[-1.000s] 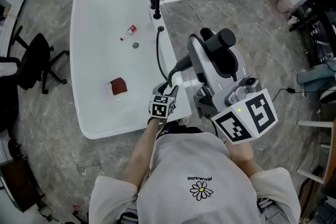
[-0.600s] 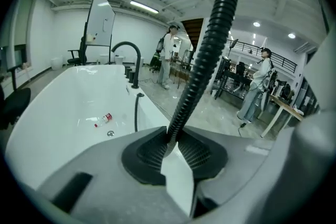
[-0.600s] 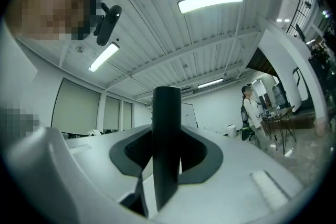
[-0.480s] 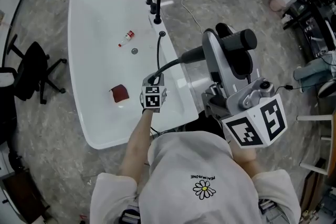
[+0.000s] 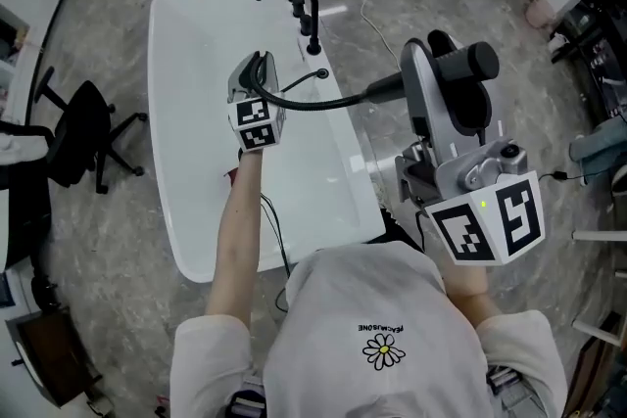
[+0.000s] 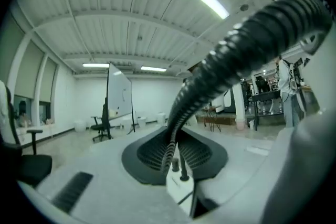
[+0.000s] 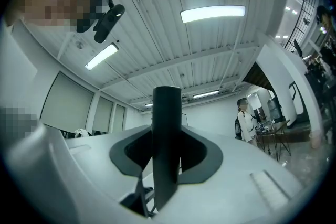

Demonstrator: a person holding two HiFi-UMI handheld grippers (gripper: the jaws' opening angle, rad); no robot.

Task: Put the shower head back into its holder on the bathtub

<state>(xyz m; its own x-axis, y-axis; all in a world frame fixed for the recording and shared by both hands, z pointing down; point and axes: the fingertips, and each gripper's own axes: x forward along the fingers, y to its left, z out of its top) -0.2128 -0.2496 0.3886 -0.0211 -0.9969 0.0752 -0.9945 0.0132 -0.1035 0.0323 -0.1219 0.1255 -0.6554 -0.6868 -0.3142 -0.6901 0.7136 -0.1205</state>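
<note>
On grey floor (image 5: 108,240), white bathtub (image 5: 191,44); left claw (image 5: 257,78) newly tight on hose (image 5: 323,101) (right claw (image 5: 453,78) tight on shower head (image 5: 475,62))

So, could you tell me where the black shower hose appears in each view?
Head view: the shower hose arcs over the bathtub from the left gripper, whose jaws have just closed on it, towards the right.
Left gripper view: it rises from between the jaws to the upper right.
Right gripper view: not discernible; only the shower handle stands clamped there.
Shared landmark: the black tap, whose posts also show in the left gripper view.
</note>
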